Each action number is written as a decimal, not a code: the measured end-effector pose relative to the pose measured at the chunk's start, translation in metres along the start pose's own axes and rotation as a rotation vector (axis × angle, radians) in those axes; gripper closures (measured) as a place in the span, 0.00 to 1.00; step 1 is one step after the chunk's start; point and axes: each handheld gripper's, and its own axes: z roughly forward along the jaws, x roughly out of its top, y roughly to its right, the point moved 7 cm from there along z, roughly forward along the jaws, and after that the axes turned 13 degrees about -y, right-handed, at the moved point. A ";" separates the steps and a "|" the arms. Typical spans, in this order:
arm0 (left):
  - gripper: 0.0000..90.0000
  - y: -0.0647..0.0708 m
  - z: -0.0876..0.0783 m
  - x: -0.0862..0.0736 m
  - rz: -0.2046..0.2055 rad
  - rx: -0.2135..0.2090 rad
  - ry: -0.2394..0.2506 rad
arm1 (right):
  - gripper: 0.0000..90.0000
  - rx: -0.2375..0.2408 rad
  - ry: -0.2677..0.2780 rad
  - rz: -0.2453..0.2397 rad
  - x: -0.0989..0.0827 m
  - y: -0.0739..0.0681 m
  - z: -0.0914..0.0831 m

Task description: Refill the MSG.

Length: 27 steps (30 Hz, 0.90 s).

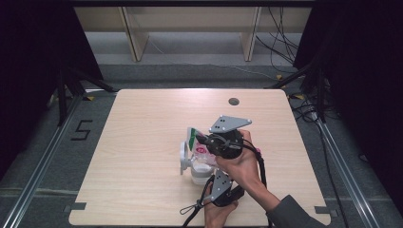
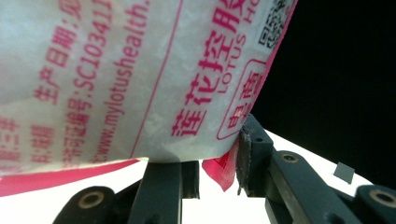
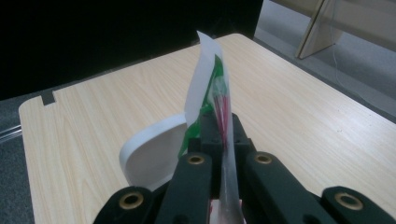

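Both claws pinch the packet (image 1: 198, 145) above the white jar (image 1: 198, 175) on the counter (image 1: 142, 142): right claw (image 3: 219, 133) clamped on its top, left claw (image 2: 217, 163) on its edge. It looks unopened, perhaps; pouring remains.

Evenly and softly lit from above in the high view, with the pale wooden table (image 1: 142, 156) bright, only faint shadows beside the hands, black curtains swallowing the 9 and 3 o'clock edges, and overall a little soft and grainy. Very close and out of focus in the left gripper view, the printed sachet (image 2: 116, 79) glowing as if backlit, blown-out white along 6 o'clock, pure black at 3 o'clock. Sharper in the right gripper view, tabletop (image 3: 303, 116) warm and clear, near jaws blurred, darkness from 9 to 12 o'clock.
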 end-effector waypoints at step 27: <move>0.81 0.001 0.001 0.001 0.007 -0.006 0.010 | 1.00 0.010 -0.015 0.015 -0.001 -0.003 0.001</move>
